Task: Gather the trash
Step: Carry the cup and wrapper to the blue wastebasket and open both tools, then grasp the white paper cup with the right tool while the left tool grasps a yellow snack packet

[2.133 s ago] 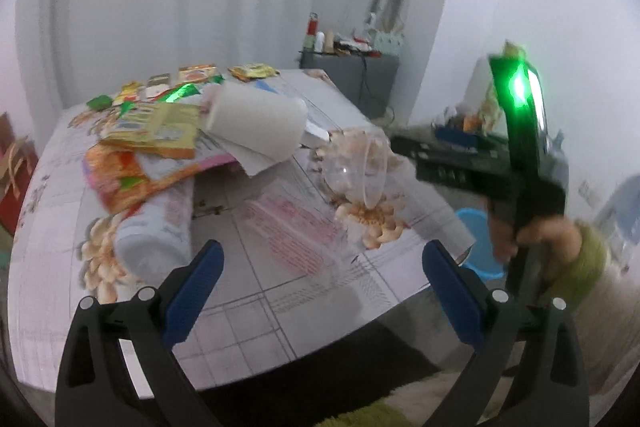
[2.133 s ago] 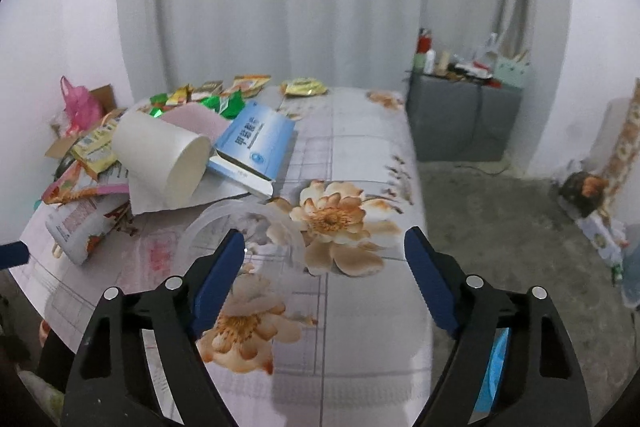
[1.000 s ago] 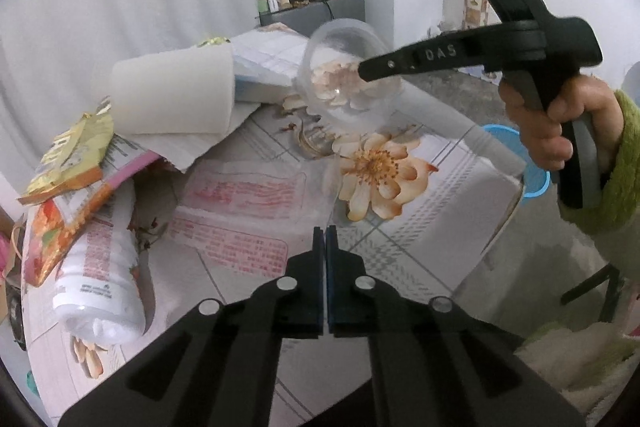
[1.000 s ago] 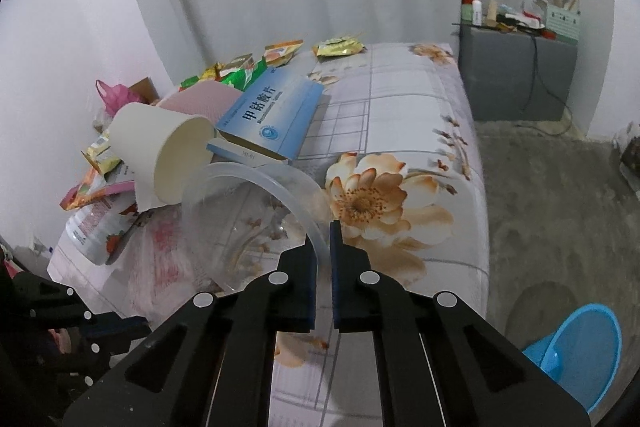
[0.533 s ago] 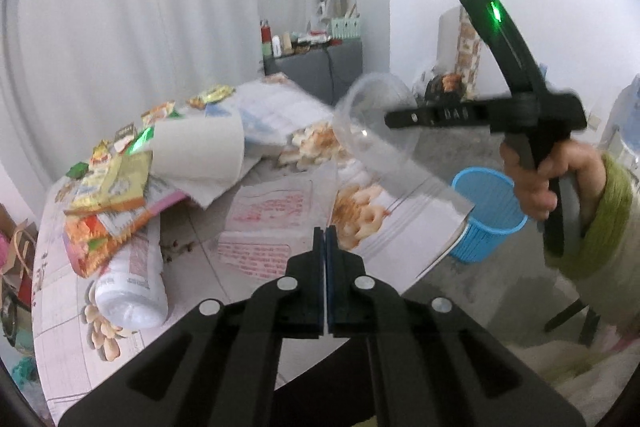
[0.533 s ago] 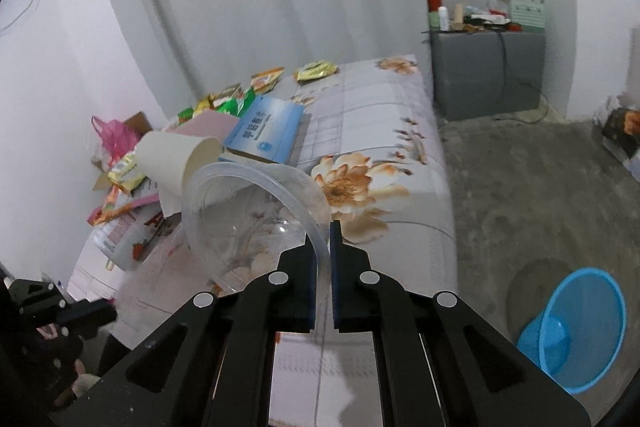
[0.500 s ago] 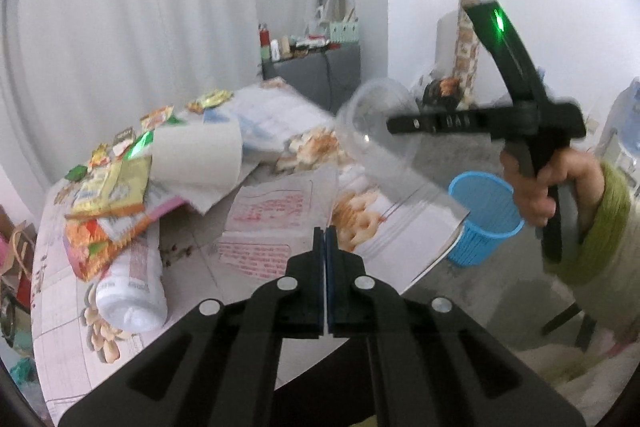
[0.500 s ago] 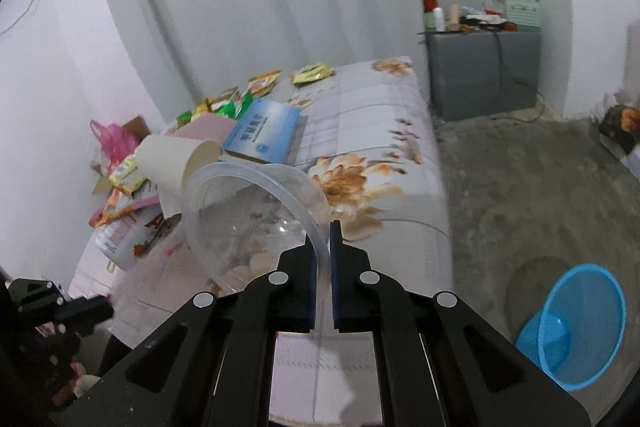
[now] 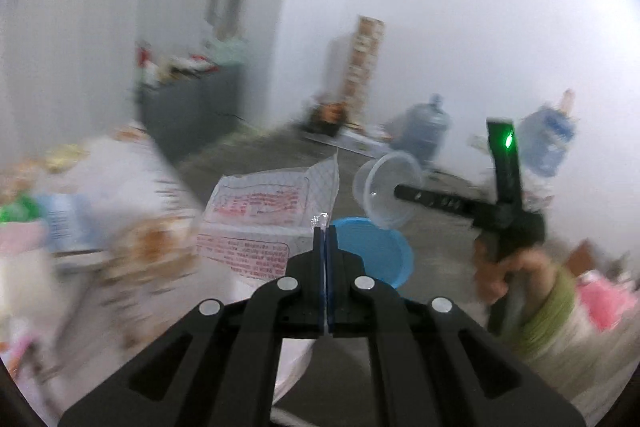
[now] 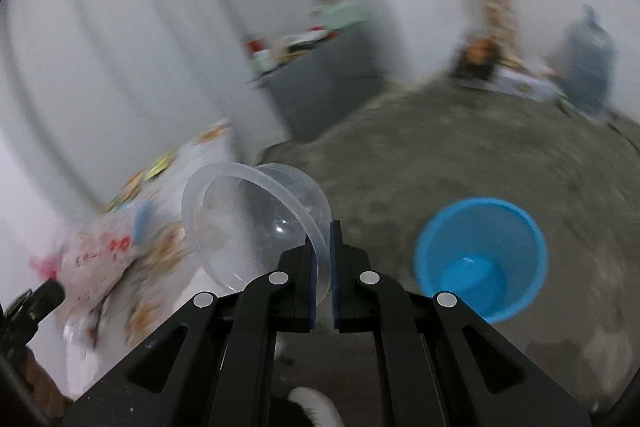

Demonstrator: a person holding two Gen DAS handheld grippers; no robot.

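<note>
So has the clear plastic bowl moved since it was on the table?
Yes. The clear plastic bowl is off the floral table, carried rightward toward the blue plastic bin.

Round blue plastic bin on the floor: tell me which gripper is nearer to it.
Probably left. The left gripper, pinching a clear printed plastic bag, hangs over the blue bin's rim; the right gripper, clamping a clear plastic bowl, sits beside it.

Grey concrete floor point(image 10: 460, 155), blue bin point(image 10: 480, 259) standing on it, 2 water jugs point(image 9: 424, 131) by wall
</note>
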